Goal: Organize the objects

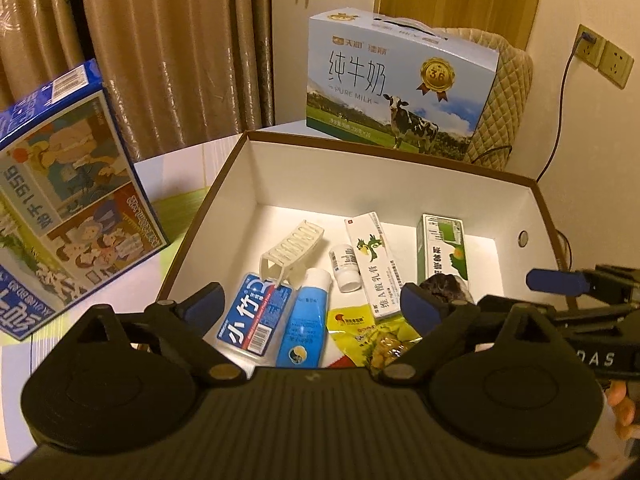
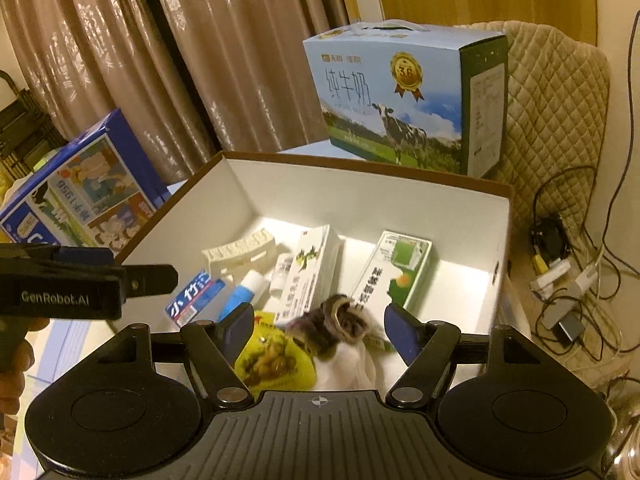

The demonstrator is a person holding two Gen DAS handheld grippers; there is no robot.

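Note:
An open cardboard box (image 1: pixel 384 153) with a white inside holds a cream hair clip (image 1: pixel 292 250), a blue tissue pack (image 1: pixel 252 316), a blue tube (image 1: pixel 306 320), a small white bottle (image 1: pixel 345 266), a white-and-green carton (image 1: pixel 374 260), a green carton (image 1: pixel 440 246) and a yellow snack packet (image 1: pixel 380 338). My left gripper (image 1: pixel 312 302) hangs open over the box's near side, holding nothing. My right gripper (image 2: pixel 320 324) is open too. A blurred grey-brown furry bundle (image 2: pixel 340 318) with white cloth under it lies between its fingers, untouched by them.
A pale blue milk case (image 1: pixel 400 92) stands behind the box, and a dark blue carton (image 1: pixel 68 184) leans at the left. Curtains hang at the back. A quilted chair (image 2: pixel 560 100) is at the right, with cables and plugs (image 2: pixel 568 280) on the floor and wall sockets (image 1: pixel 604 56) above.

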